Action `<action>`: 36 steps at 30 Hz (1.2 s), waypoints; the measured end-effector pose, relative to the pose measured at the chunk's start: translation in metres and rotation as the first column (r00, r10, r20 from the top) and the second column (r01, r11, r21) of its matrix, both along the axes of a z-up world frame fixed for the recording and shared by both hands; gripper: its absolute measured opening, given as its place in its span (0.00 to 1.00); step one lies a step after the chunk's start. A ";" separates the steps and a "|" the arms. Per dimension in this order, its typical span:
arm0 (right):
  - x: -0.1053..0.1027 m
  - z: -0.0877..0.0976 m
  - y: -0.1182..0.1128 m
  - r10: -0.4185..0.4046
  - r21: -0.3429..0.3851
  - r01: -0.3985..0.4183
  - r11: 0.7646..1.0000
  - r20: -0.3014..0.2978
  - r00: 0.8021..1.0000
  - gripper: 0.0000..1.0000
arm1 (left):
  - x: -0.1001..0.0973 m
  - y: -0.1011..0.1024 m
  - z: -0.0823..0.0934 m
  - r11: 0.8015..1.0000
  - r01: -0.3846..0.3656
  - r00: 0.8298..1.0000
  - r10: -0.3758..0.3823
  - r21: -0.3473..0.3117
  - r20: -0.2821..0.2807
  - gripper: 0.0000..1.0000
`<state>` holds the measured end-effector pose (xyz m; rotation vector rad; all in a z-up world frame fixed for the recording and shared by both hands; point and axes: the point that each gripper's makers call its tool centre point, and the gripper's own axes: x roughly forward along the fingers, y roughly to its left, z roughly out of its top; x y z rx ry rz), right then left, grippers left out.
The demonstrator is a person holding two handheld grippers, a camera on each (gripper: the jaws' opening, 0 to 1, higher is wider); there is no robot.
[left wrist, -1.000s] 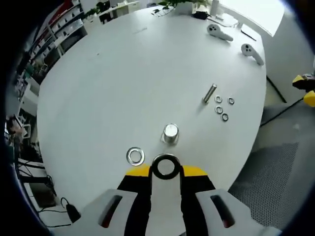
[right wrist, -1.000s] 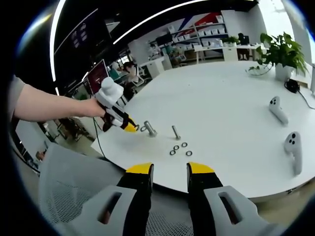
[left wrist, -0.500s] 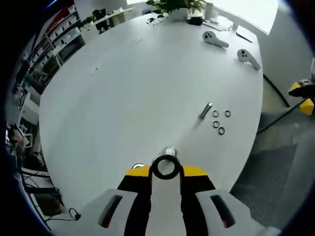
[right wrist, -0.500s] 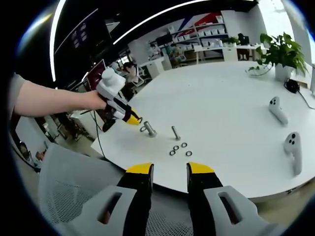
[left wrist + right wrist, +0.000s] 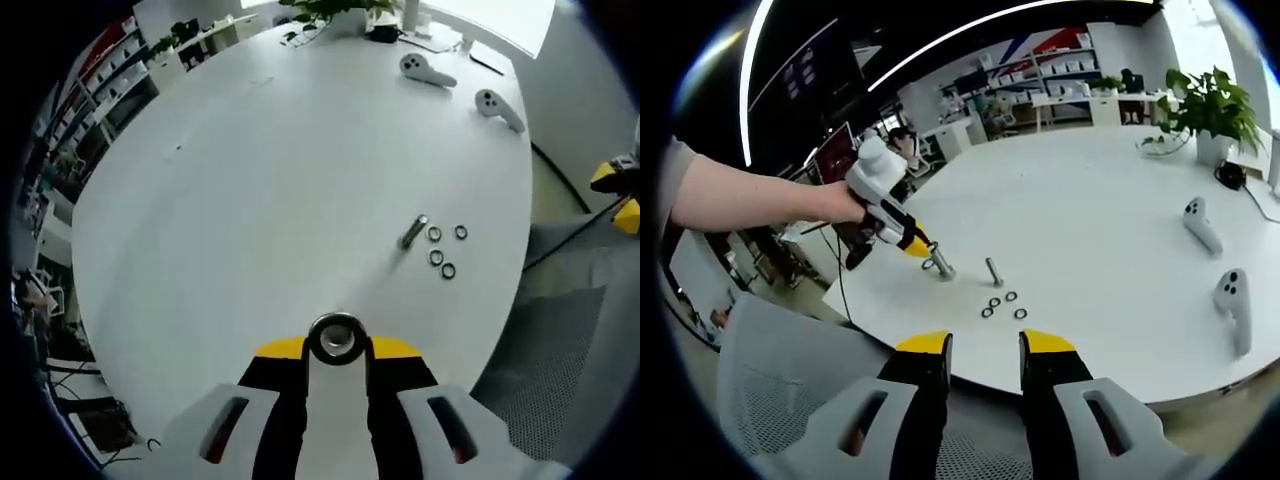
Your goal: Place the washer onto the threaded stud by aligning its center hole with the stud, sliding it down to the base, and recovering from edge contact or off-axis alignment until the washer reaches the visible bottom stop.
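Washer [image 5: 336,338] sits pinched between the yellow tips of your left gripper [image 5: 336,347], its hole facing the camera. In the right gripper view that left gripper [image 5: 923,252] hangs at the top of the upright threaded stud [image 5: 939,264], the ring right at the stud's tip; whether the hole is over it cannot be told. A second stud [image 5: 413,231] lies on the white round table [image 5: 250,170], with four small washers [image 5: 443,250] just beside it. Two white controllers [image 5: 455,86] rest near the far edge. Your right gripper [image 5: 985,345] hovers off the table's rim, jaws parted and holding nothing.
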<state>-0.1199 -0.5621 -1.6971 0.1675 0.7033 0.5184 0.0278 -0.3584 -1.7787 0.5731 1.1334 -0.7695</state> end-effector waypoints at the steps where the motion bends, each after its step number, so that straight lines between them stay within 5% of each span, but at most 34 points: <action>1: 0.000 0.000 -0.001 -0.003 -0.002 0.003 1.000 0.003 1.000 0.29 | 0.001 0.000 -0.001 1.000 0.003 1.000 -0.003 0.001 0.000 0.19; 36: 0.002 -0.001 -0.003 -0.013 -0.018 0.013 1.000 0.005 1.000 0.29 | 0.003 -0.008 -0.025 0.992 0.108 0.994 -0.107 0.068 -0.028 0.19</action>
